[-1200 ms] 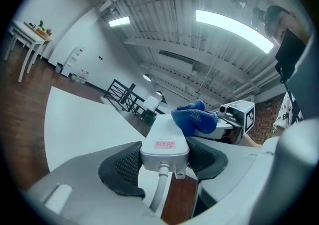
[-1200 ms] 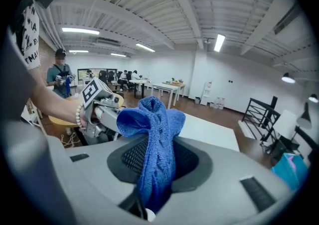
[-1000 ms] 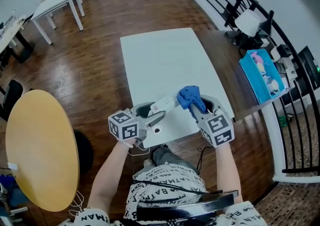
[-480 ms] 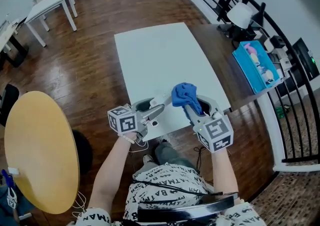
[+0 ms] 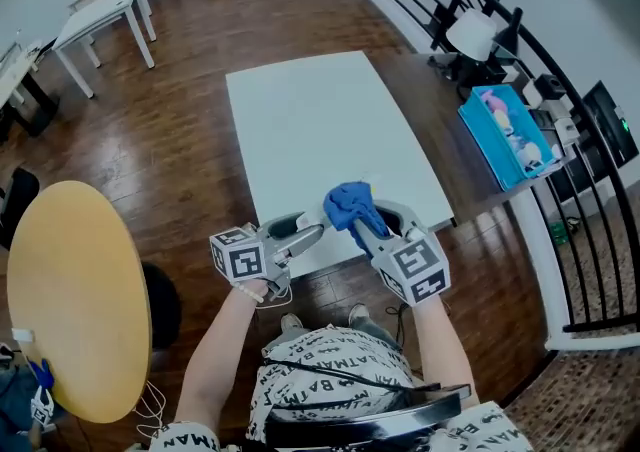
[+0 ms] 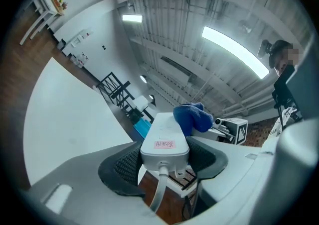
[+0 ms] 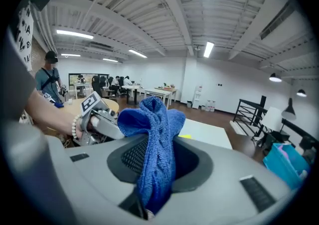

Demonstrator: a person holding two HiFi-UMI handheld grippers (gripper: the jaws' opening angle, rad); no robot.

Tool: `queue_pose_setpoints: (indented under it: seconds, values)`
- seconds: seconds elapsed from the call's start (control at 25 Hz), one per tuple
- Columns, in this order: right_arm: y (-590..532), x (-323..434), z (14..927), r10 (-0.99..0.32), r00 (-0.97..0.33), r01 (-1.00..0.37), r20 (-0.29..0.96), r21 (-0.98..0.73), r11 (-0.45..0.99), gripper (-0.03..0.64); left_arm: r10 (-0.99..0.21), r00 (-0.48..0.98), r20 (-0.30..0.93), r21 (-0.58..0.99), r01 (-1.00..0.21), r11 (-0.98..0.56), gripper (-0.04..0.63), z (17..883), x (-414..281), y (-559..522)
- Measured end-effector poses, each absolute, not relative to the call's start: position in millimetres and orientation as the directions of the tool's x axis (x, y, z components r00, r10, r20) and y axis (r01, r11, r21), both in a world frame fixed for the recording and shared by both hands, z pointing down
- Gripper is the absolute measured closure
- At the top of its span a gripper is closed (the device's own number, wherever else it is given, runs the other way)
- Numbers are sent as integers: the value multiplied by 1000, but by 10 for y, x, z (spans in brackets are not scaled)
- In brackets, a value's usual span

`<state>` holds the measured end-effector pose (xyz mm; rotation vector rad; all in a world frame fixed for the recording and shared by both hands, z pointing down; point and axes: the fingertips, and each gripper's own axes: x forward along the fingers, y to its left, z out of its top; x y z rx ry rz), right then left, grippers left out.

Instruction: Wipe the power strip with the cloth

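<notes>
Two hand-held grippers (image 5: pixel 305 232) (image 5: pixel 362 225), one power strip (image 6: pixel 164 139), one blue cloth (image 7: pixel 157 144), one round yellow tabletop (image 5: pixel 75 290)

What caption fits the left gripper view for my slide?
The left hand-held gripper clamps the white power strip, blue cloth at the strip's far end.

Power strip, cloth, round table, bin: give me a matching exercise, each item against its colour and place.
1 power strip
2 cloth
3 round table
4 bin

a blue, clamped in the right gripper
b yellow, at the person's left
c turquoise, at the person's far right
d white, clamped in the left gripper

Pairs: 1-d, 2-a, 3-b, 4-c
</notes>
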<state>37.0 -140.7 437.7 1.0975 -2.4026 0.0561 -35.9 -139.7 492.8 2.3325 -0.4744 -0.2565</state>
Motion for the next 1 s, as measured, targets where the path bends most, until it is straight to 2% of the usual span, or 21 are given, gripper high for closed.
queue_pose_setpoints:
  seconds: [0.32,0.4,0.72,1.0]
  values:
    - [-1830,1386,4119,-799,-431,-786,419,261,561,495,-458,889,-7,664,-338,-667,316,4929,-216,-1314]
    - [-1798,1457,4005,-798,-457,-785,393,244,570,495,-480,877,5,665,-362,-653,316,4941,-175,-1335]
    - [-1271,578,4213,-621,-672,-615,404,162,772,495,-537,843,-9,702,-378,-604,316,4927,-2,-1460]
    - [-1243,508,4275,-594,-694,-597,407,137,791,494,-506,860,-62,689,-330,-645,316,4805,56,-1320]
